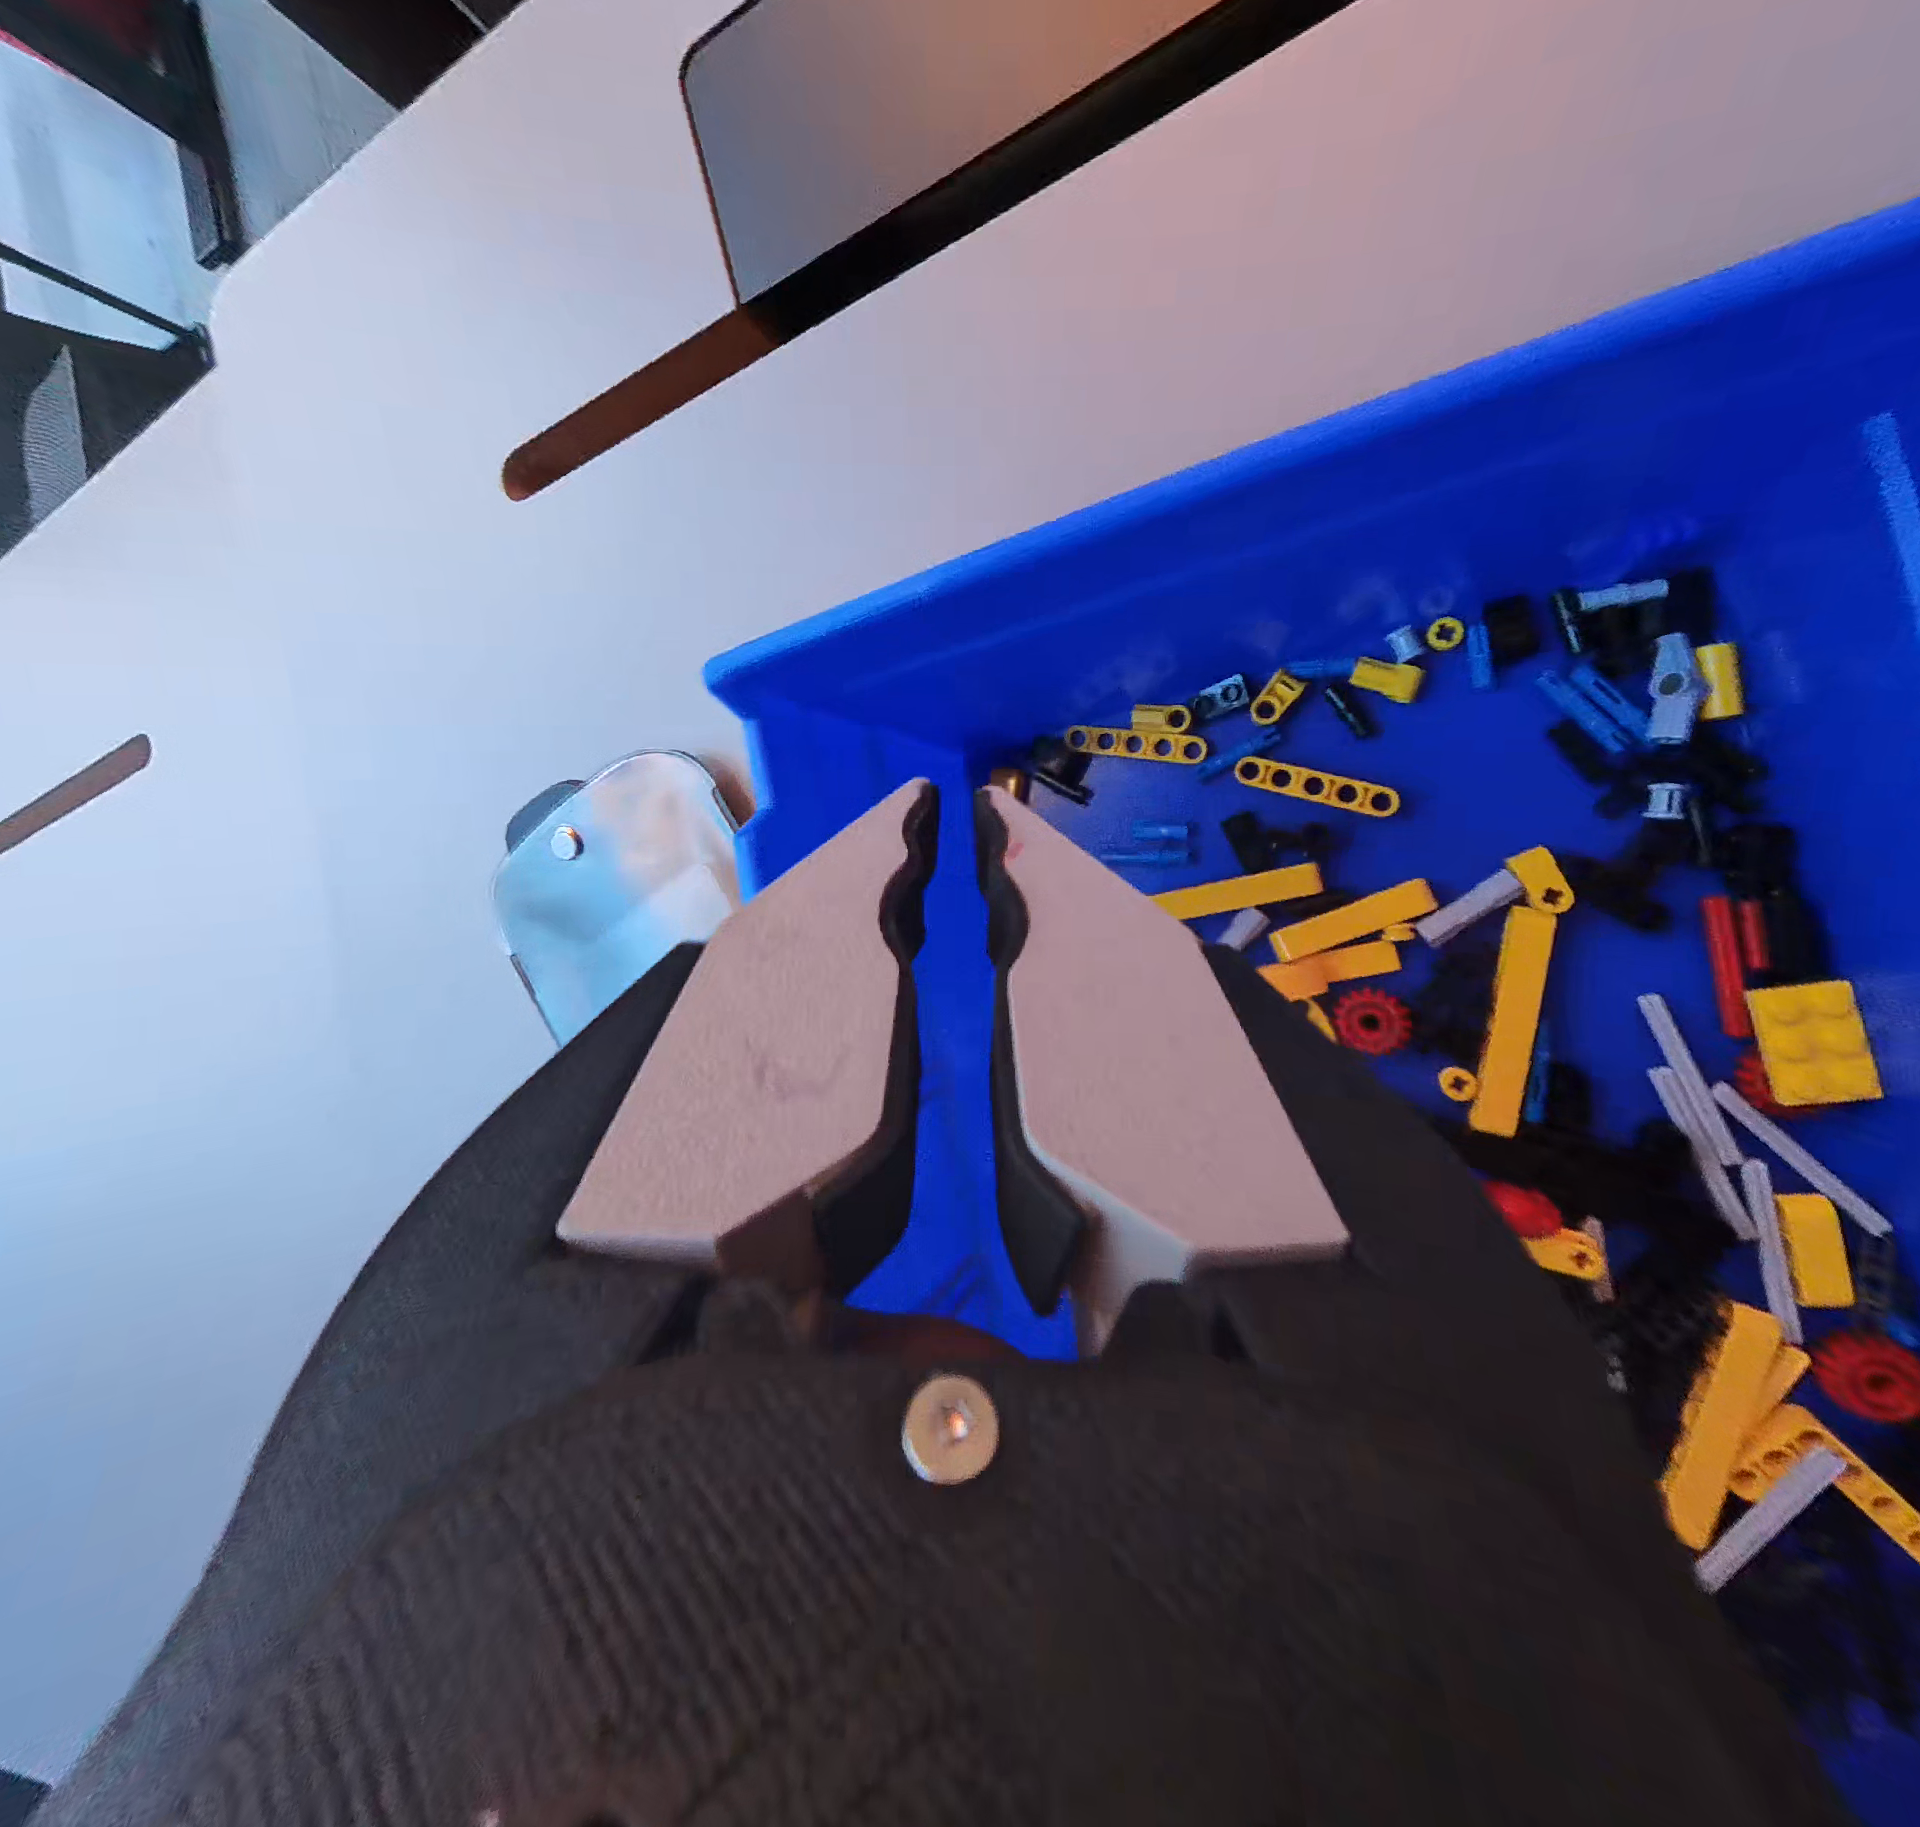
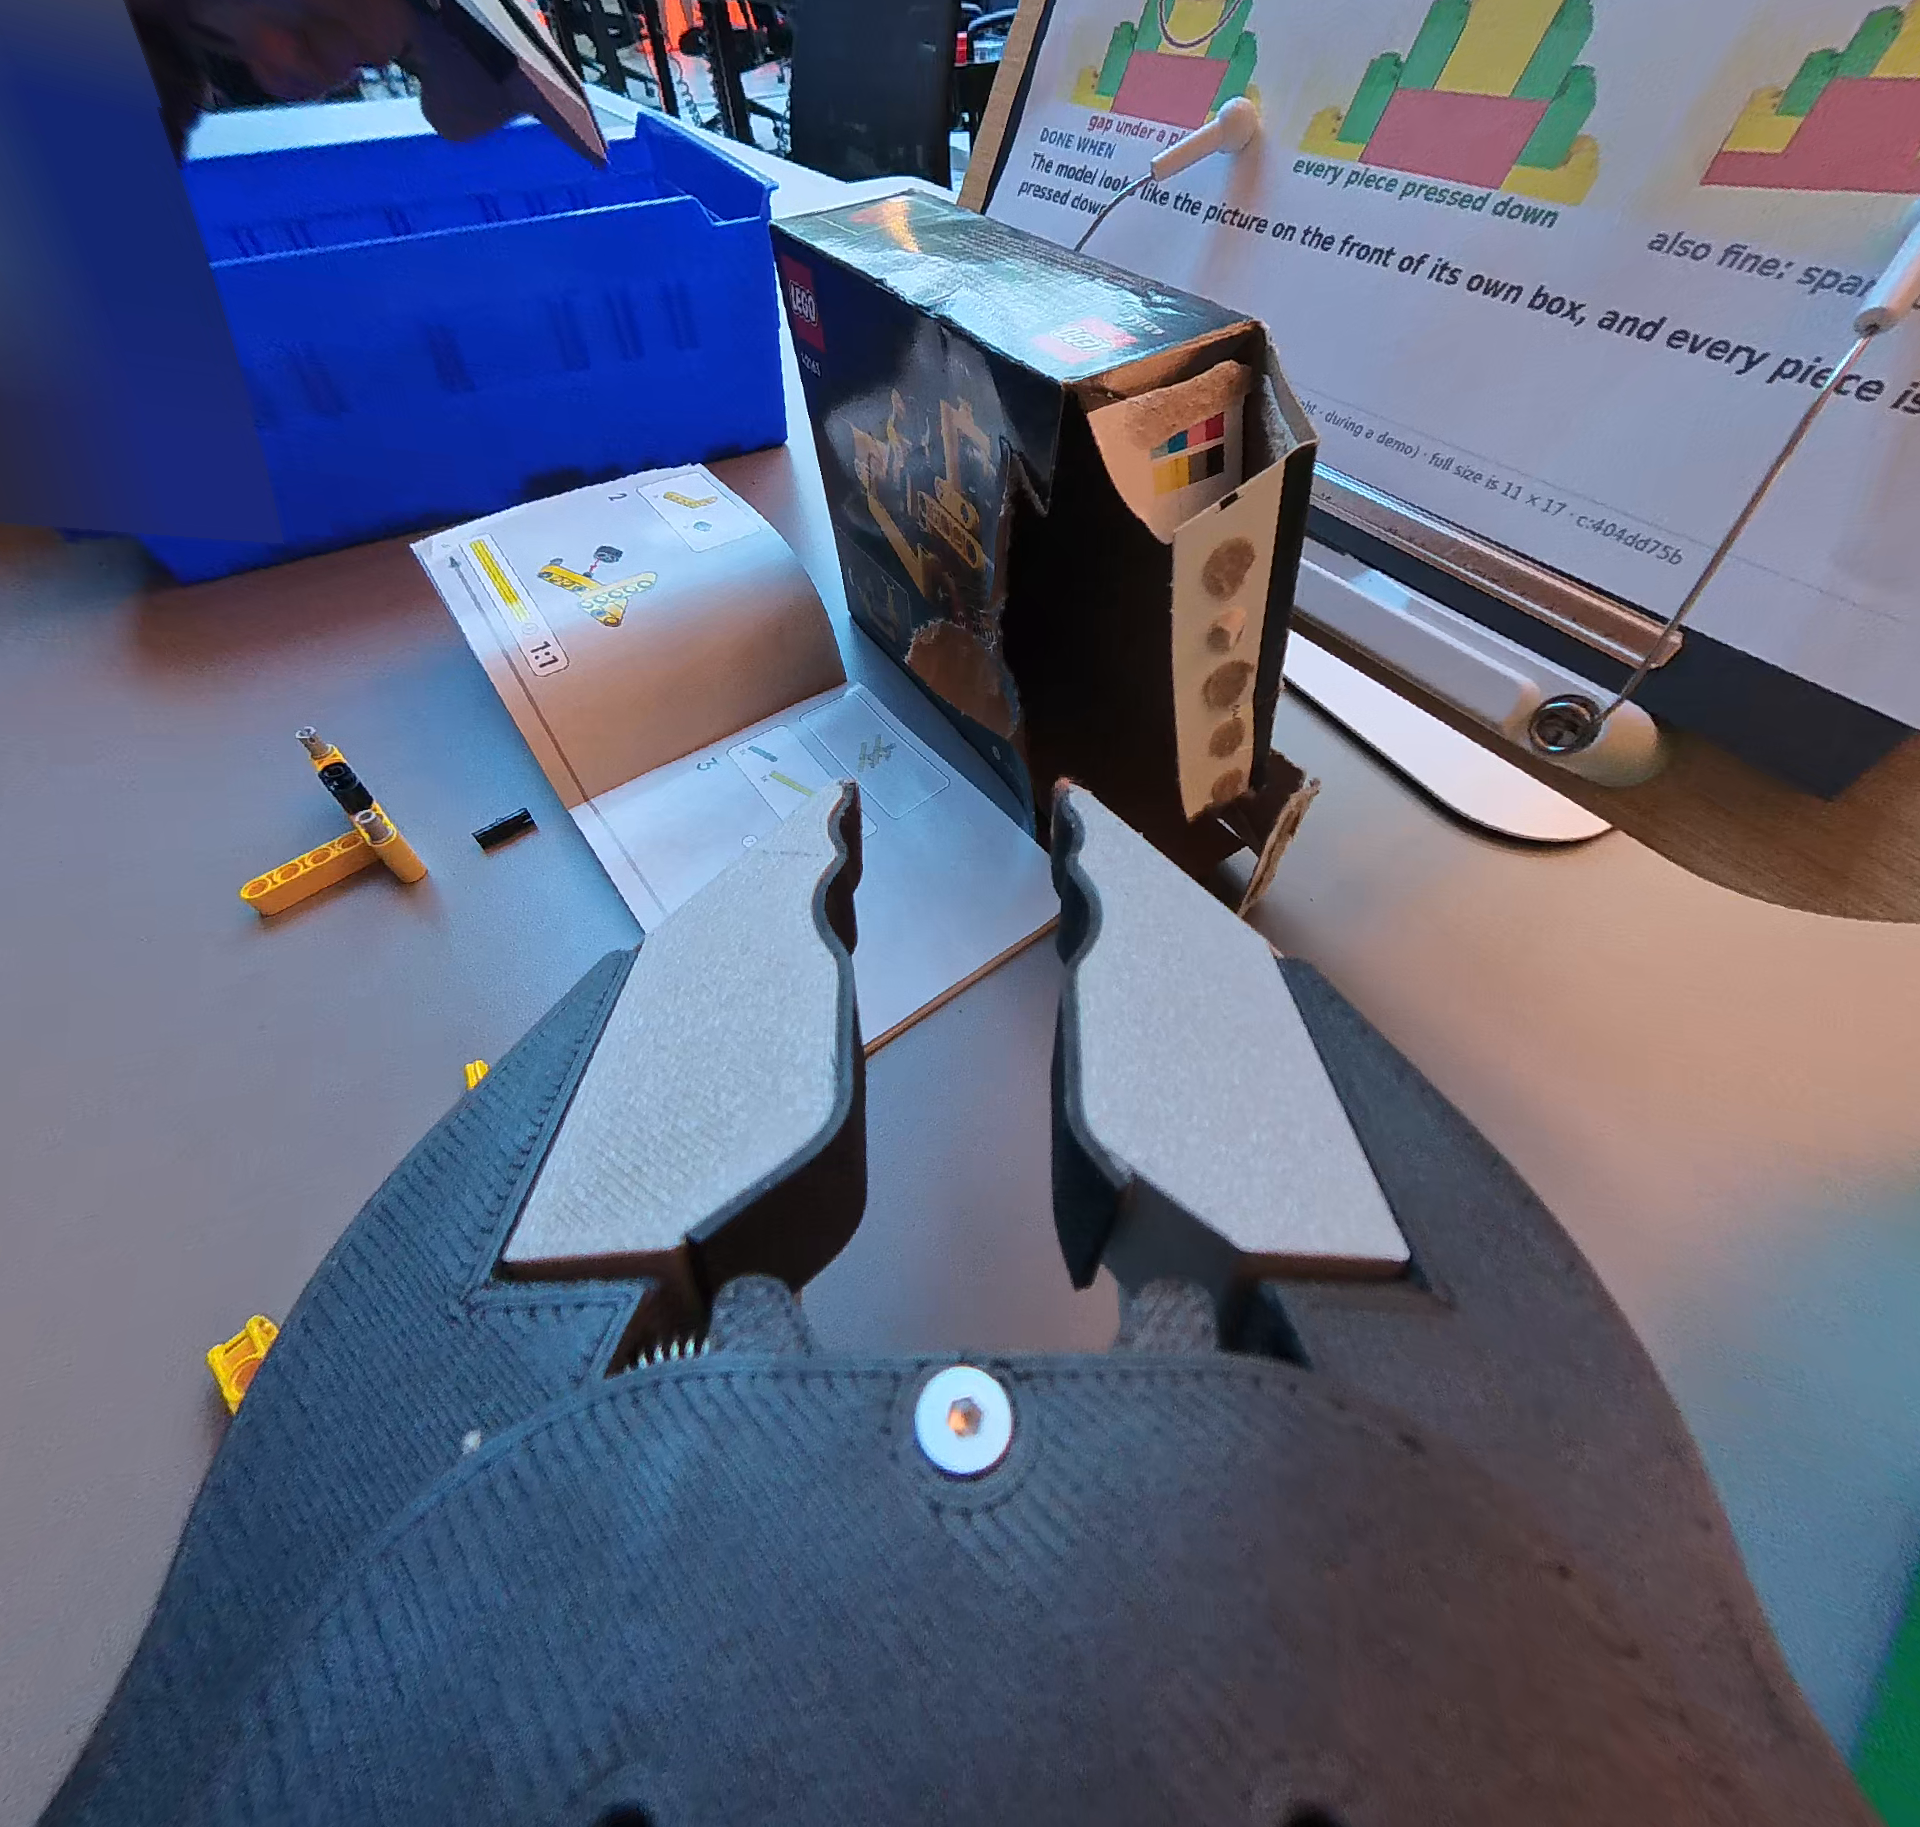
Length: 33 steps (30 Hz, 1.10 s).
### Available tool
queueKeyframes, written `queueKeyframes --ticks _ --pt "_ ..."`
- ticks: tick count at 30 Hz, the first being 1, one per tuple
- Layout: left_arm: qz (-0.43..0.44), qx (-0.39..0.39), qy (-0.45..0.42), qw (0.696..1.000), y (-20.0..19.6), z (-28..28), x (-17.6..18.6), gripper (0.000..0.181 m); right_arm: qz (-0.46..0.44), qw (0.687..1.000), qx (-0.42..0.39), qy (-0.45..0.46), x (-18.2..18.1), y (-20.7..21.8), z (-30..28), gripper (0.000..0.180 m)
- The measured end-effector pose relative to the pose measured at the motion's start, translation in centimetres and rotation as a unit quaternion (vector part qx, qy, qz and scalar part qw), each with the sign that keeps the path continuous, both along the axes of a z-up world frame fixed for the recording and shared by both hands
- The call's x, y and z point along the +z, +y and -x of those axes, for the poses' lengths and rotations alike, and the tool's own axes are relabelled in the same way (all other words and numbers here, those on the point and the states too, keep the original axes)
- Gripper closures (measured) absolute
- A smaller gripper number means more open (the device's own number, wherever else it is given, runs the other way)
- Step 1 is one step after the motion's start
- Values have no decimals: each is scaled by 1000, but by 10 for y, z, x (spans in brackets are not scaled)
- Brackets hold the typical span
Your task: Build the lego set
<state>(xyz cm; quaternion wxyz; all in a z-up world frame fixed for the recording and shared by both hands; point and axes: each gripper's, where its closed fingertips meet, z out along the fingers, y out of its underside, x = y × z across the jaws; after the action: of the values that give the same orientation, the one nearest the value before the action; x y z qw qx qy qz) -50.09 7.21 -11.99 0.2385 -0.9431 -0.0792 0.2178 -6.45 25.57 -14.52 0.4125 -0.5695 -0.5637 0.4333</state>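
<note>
My left gripper (image 1: 956, 801) hovers over the near corner of the blue bin (image 1: 1247, 530). Its jaws stand a narrow slit apart with only the blue wall showing between them, nothing held. The bin holds several loose yellow, black, grey, blue and red pieces (image 1: 1507, 946), with a yellow holed beam (image 1: 1314, 788) close to the fingertips. My right gripper (image 2: 956, 842) is wide open and empty above the open instruction booklet (image 2: 675, 655). A small yellow beam assembly with black and grey pins (image 2: 343, 832) and a loose black pin (image 2: 504, 829) lie on the table to its left.
The torn set box (image 2: 987, 489) stands just beyond the right fingertips. The blue bin (image 2: 499, 343) is at the back left. A printed guide sheet on a stand (image 2: 1455, 167) is at the back right. Small yellow pieces (image 2: 239, 1356) lie near the right gripper. A shiny metal clip (image 1: 613, 894) sits beside the bin. The gap from one gripper's tips to the other's is roughly 50 centimeters. The left tips stand about 15 centimeters off the shiny metal clip (image 1: 613, 894).
</note>
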Motion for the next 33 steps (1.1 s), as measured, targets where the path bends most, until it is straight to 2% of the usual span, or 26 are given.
queueKeyframes --ticks 13,21,27,33 --pt "37 -22 -6 999 0 -8 -17 171 -1 1000 0 0 0 0 0 146" --pt "142 -95 -52 984 -8 -39 -67 175 -2 1000 1 0 0 -1 0 146" --pt "167 -154 -95 969 -11 -65 -82 176 -1 1000 3 0 0 -1 0 146" --pt "192 -172 -103 961 -24 -67 -86 178 -2 1000 3 0 0 -1 0 146"
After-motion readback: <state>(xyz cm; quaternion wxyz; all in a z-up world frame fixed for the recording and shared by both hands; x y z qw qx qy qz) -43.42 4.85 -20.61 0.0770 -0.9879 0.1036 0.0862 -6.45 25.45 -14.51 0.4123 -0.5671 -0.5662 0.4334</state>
